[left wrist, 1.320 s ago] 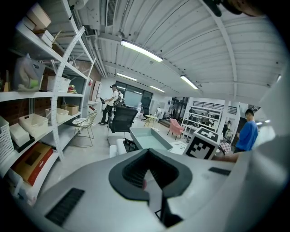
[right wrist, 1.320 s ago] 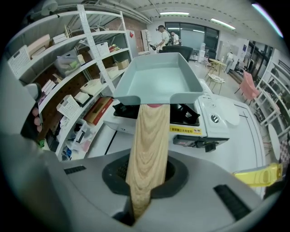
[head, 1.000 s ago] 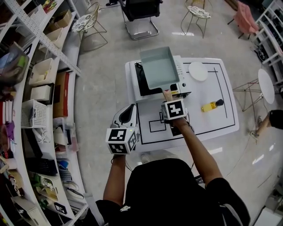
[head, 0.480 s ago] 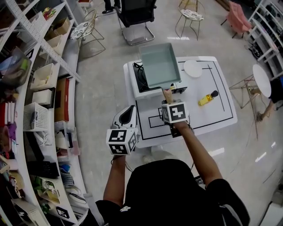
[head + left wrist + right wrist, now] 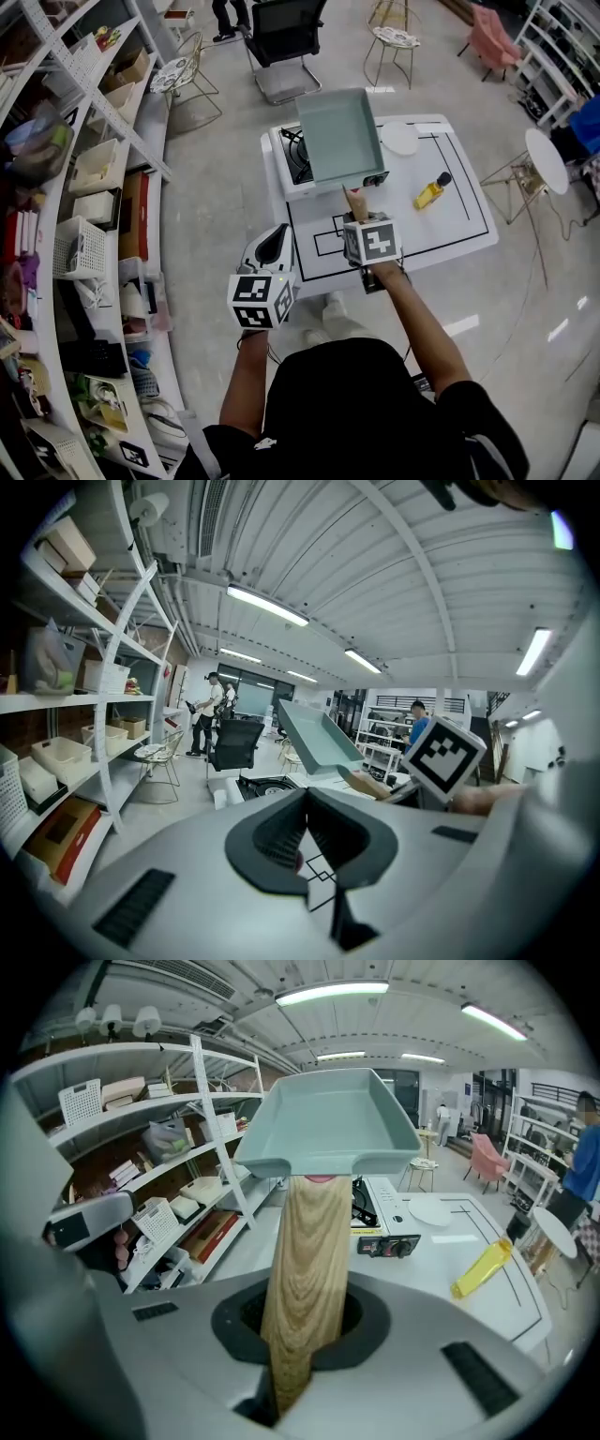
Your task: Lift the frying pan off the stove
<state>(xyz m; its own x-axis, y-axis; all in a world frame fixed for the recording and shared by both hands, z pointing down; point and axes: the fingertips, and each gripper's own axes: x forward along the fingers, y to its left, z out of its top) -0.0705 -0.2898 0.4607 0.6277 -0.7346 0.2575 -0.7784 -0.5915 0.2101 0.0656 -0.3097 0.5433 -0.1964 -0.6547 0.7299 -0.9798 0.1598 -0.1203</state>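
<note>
The pale green square frying pan [image 5: 339,136] with its light wooden handle [image 5: 305,1269] is up in the air over the white tabletop gas stove [image 5: 289,157]. From the left gripper view it hangs clear of the black burner, its far edge tipped higher. The right gripper [image 5: 359,217] is clamped narrow on the handle's end, well back from the pan body, I'd guess to keep away from the burner. The pan is empty, with bare enamel inside.

The left gripper [image 5: 272,242] hangs off to the side over the floor. Its jaws are pressed together on nothing, so it looks spare for this lift.

On the white table with black lines [image 5: 450,234], an empty round white plate [image 5: 400,139] and a yellow bottle with a dark cap [image 5: 431,190] lie apart from the stove.
</note>
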